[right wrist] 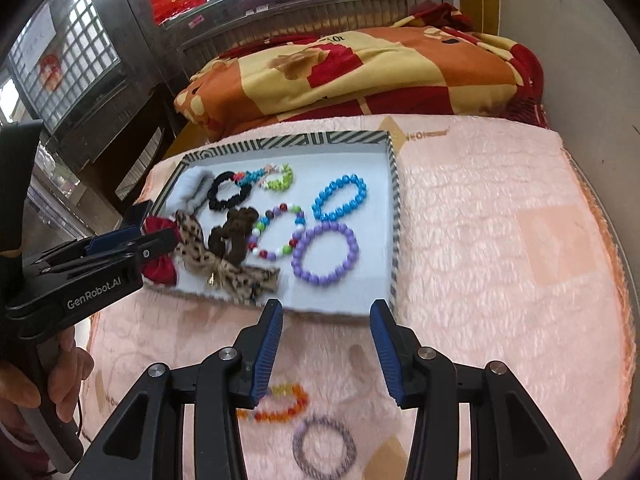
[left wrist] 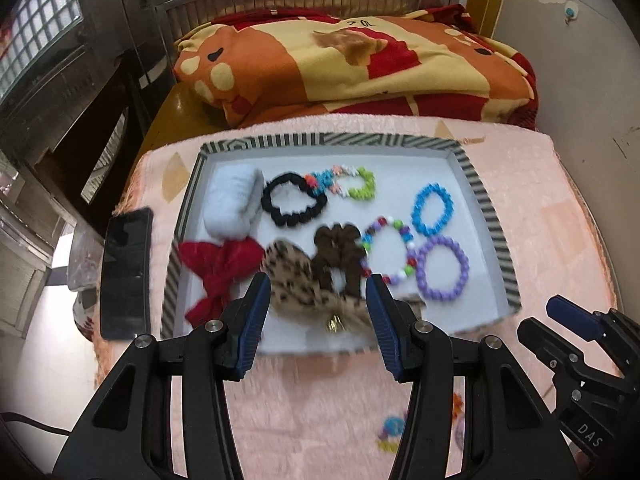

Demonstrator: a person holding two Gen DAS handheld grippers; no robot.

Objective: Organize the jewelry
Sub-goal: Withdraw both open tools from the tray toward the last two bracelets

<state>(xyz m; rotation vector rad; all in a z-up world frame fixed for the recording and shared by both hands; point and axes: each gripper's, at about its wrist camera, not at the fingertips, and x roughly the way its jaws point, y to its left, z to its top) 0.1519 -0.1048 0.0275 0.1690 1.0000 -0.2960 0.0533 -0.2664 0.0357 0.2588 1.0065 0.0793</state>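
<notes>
A striped-rim tray (left wrist: 486, 200) (right wrist: 394, 216) on a pink plush cover holds bracelets and hair ties: a purple bead bracelet (left wrist: 442, 268) (right wrist: 325, 254), a blue one (left wrist: 433, 210) (right wrist: 340, 197), a multicolour one (left wrist: 386, 252) (right wrist: 276, 236), a black scrunchie (left wrist: 294, 205), a brown scrunchie (left wrist: 338, 258), a red bow (left wrist: 220, 268) and a leopard bow (left wrist: 298, 280) (right wrist: 224, 260). My left gripper (left wrist: 316, 300) is open over the leopard bow. My right gripper (right wrist: 326, 320) is open at the tray's near edge. An orange bracelet (right wrist: 286, 402) and a striped hair tie (right wrist: 324, 446) lie on the cover below it.
A folded orange, yellow and red blanket (left wrist: 352, 64) lies behind the tray. A black phone (left wrist: 126, 272) rests left of the tray. A white fluffy scrunchie (left wrist: 234, 204) is in the tray's far left. A small colourful piece (left wrist: 390, 434) lies on the cover.
</notes>
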